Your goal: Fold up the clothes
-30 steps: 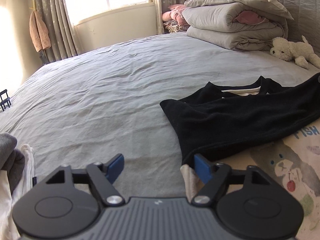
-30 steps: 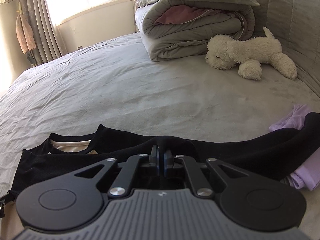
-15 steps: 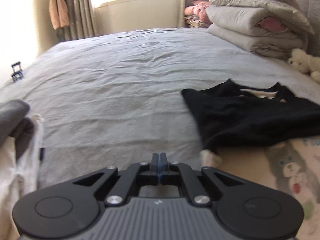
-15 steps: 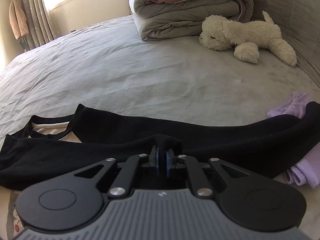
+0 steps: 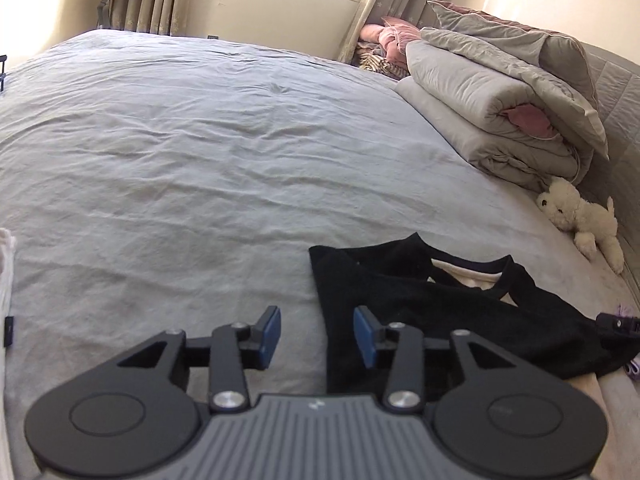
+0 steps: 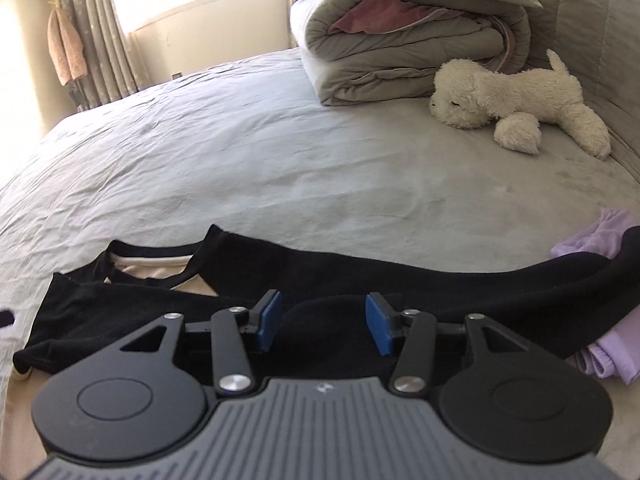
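Both jaws are opening: the left gripper [image 5: 316, 334] and right gripper [image 6: 324, 324] are hovering released over the black garment [image 6: 400, 280], which is lying on the bed [image 6: 240, 160]

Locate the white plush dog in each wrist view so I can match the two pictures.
Left wrist: the white plush dog lies small at the right edge, below the folded grey duvet.
Right wrist: the same dog is large at upper right, just right of the duvet.
Shared landmark: the black garment spread on the bed, in front of both grippers.
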`<state>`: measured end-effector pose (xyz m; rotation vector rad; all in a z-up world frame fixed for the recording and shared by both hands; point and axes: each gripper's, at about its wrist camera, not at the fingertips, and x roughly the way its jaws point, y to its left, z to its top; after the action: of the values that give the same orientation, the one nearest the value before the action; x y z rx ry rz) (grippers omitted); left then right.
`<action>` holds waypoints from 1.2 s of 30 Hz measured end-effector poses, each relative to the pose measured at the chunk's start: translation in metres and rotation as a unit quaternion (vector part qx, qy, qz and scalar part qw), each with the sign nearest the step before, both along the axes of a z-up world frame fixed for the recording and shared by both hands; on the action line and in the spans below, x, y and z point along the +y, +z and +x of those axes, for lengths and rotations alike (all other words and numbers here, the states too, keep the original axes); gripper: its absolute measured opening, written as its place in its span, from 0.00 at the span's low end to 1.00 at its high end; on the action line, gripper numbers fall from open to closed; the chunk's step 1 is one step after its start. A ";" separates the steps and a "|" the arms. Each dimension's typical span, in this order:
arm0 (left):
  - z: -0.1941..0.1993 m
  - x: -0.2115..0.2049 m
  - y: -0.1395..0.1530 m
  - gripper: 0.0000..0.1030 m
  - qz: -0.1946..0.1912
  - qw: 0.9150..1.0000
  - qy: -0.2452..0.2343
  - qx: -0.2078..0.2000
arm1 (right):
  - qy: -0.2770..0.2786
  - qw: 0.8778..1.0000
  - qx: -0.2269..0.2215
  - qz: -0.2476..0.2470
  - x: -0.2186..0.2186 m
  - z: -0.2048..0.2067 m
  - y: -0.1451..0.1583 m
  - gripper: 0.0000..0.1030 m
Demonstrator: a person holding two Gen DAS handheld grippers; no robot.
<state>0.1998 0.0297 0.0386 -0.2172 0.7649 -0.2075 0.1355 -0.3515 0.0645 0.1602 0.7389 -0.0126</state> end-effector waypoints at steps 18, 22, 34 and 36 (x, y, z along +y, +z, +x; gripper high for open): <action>0.046 0.035 -0.035 0.04 -0.119 0.993 0.007 0.016 | 0.175 0.983 -0.014 -0.054 0.085 -0.022 -0.012 0.50; 0.049 0.045 -0.053 0.05 -0.166 0.986 0.002 0.026 | 0.162 0.985 0.019 -0.049 0.078 -0.014 -0.020 0.50; 0.008 0.006 -0.004 0.12 -0.043 0.997 -0.054 -0.035 | 0.015 0.995 0.055 0.080 -0.010 -0.003 -0.016 0.49; -0.005 -0.009 -0.009 0.11 -0.013 0.997 -0.068 -0.032 | 0.016 0.995 0.063 0.077 -0.010 -0.001 -0.019 0.47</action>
<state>0.1945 0.0210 0.0293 -0.1824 0.7137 -0.3521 0.1343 -0.3613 0.0450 0.2972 0.8685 0.0660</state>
